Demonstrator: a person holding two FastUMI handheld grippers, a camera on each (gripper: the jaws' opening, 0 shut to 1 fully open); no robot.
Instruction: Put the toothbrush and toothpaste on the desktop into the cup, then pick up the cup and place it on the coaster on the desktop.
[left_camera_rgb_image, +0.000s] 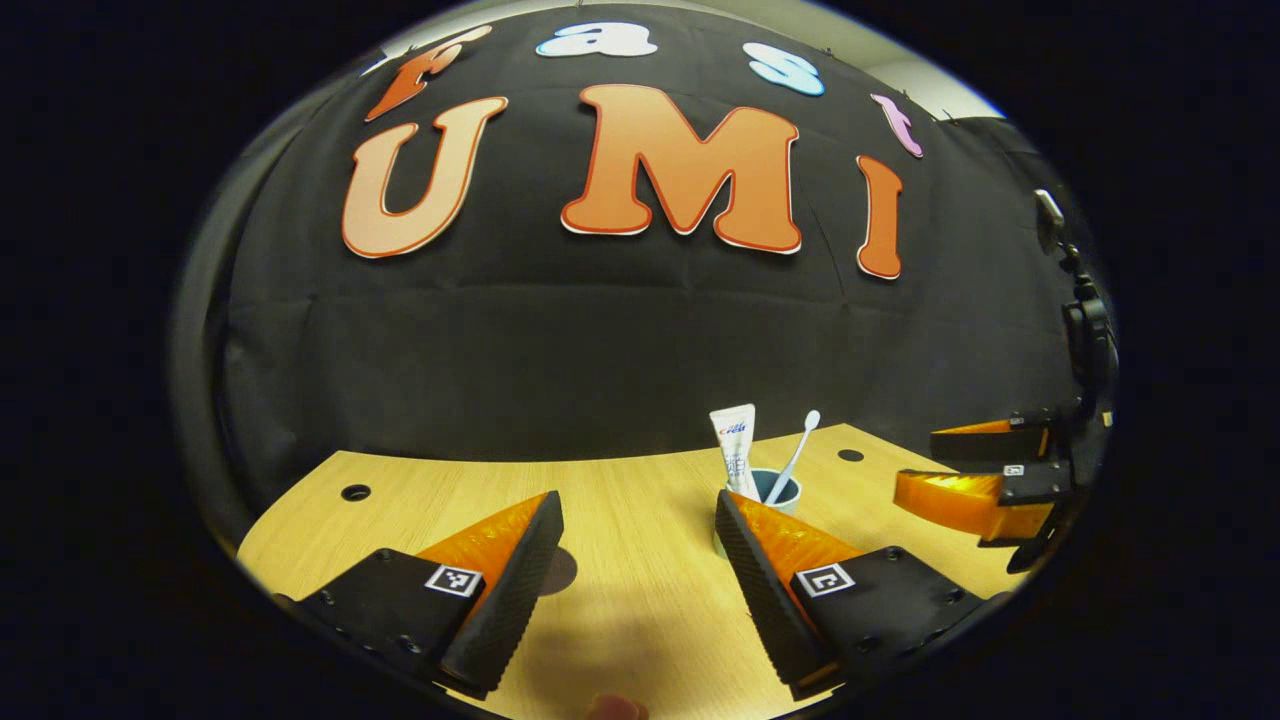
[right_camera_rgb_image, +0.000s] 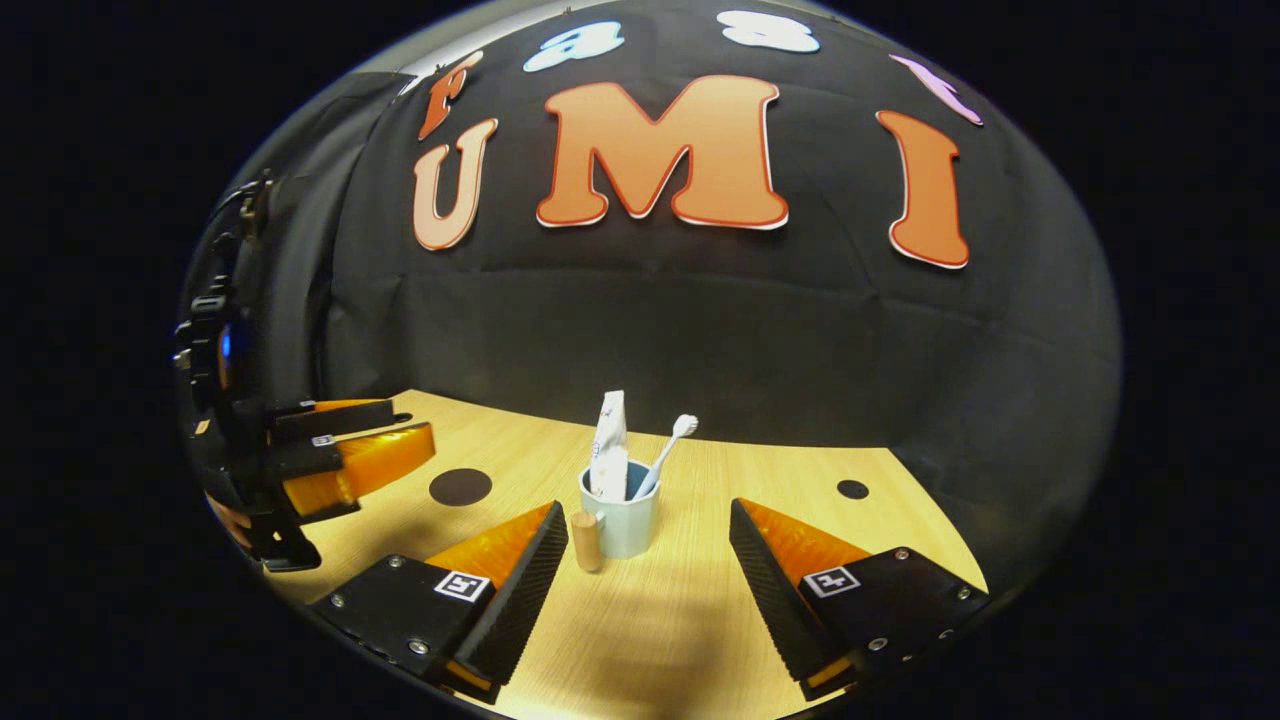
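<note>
Light wood-grain desktop. Pale blue cup stands upright near centre (wooden handle at its 8 o'clock). Dark round coaster lies flat at cup's 10 o'clock, apart.

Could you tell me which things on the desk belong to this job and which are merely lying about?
Belonging to the job:
- cup, standing on the desk
- toothpaste, upright in the cup
- toothbrush, leaning in the cup
- coaster, the dark disc left of the cup, bare

Merely there:
- round holes in the desk
- cup's wooden handle
</note>
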